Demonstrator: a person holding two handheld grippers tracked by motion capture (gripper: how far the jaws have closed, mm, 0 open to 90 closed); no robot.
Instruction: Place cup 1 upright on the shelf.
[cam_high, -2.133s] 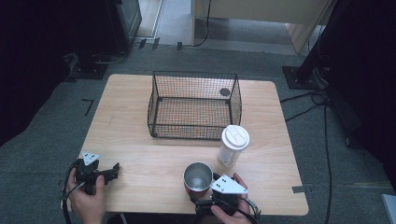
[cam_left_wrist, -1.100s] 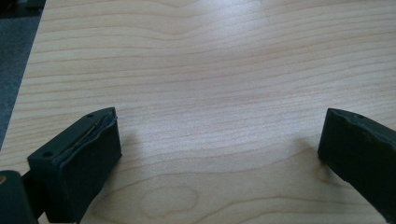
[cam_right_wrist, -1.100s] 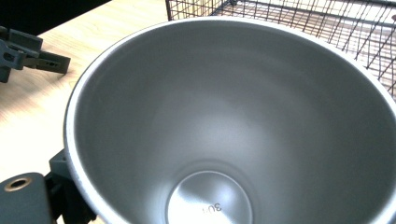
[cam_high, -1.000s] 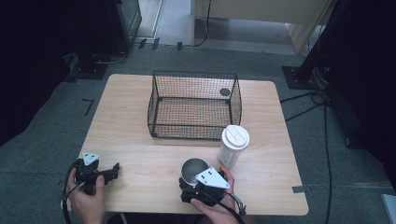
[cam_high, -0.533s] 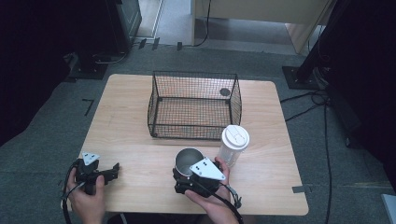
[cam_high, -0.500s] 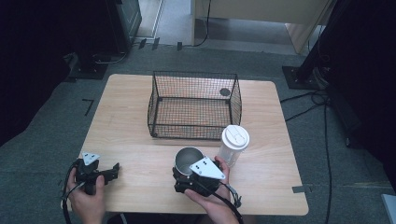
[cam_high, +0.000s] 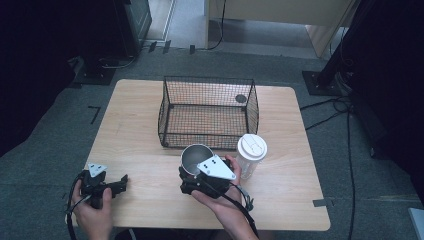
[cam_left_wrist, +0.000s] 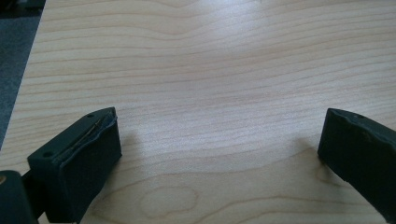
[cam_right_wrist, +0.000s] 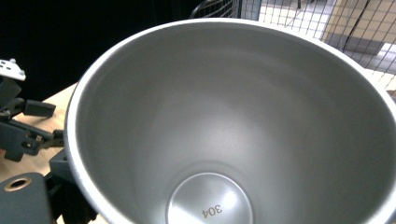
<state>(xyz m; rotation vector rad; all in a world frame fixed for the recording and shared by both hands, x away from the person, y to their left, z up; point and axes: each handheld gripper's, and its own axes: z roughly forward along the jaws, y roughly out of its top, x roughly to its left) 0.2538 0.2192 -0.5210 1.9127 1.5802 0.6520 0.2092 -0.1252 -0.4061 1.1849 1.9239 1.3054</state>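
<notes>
Clamping the steel cup (cam_high: 194, 157), the right hand-held gripper (cam_high: 192, 176) sits between wire basket (cam_high: 207, 112) and lidded cup (cam_high: 251, 154).

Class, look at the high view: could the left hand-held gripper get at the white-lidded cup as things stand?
Probably not directly. The left hand-held gripper sits open near the table's left edge, and the right hand-held gripper, holding the steel cup, lies between it and the white-lidded cup.
</notes>
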